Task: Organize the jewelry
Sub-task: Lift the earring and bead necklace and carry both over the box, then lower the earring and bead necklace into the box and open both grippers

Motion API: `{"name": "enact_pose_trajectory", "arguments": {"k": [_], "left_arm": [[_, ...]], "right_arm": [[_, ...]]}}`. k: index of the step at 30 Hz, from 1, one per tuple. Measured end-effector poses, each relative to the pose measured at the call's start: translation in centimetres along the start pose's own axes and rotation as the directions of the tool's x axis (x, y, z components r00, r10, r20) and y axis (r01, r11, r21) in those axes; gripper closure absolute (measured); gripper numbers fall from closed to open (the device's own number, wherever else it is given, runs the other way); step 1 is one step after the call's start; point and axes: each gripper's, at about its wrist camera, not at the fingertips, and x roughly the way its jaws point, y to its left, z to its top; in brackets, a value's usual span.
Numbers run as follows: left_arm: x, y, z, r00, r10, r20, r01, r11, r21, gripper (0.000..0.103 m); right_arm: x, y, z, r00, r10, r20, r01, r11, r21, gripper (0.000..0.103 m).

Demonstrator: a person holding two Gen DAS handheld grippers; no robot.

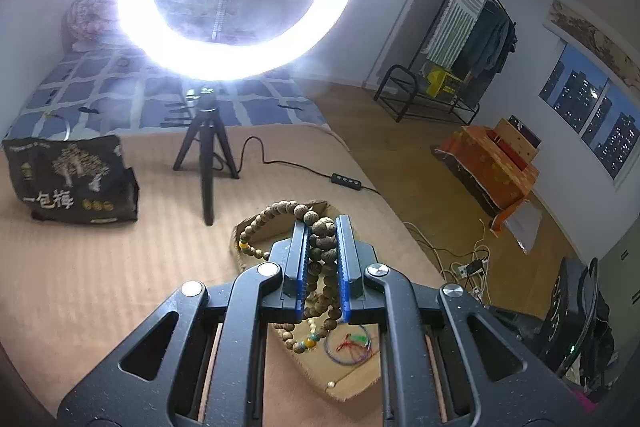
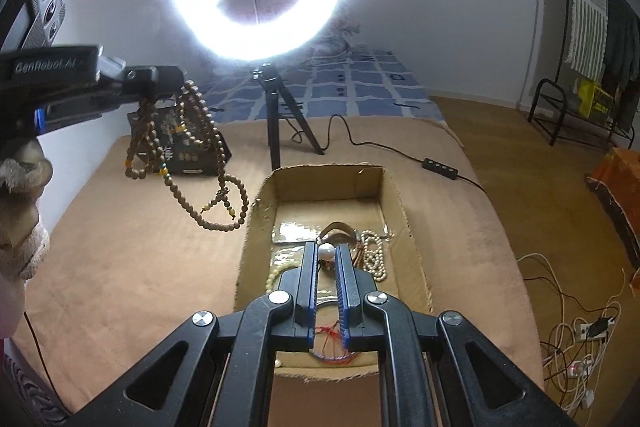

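Gripping a white pearl (image 2: 327, 251) over the cardboard box (image 2: 408, 223), the right claw (image 2: 327, 259) needed a gentle, steady lift. Farther left, the left claw (image 1: 322, 227), clenched on a wooden bead strand (image 2: 192, 131), held it high, its long loops hanging straight down.

We see wooden bead strand (image 2: 188, 147) hanging in loops, off the bed; pearl (image 2: 326, 251), cream bead necklace (image 2: 374, 259) & red-thread ring (image 2: 332, 343) lie in cardboard box (image 2: 328, 179).
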Motion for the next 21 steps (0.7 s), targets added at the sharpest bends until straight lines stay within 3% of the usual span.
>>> {"name": "enact_pose_trajectory", "arguments": {"k": [11, 21], "left_arm": [[5.1, 0.2, 0.3, 0.999, -0.006, -0.044, 0.005, 1.0, -0.024, 0.092], [8.9, 1.3, -1.3, 0.994, 0.037, -0.104, -0.038, 0.999, -0.016, 0.092]], "right_arm": [[1.2, -1.2, 0.1, 1.0, -0.003, -0.022, 0.003, 1.0, 0.031, 0.097], [3.4, -2.4, -0.4, 0.997, 0.009, -0.073, -0.004, 0.998, 0.068, 0.097]]}}
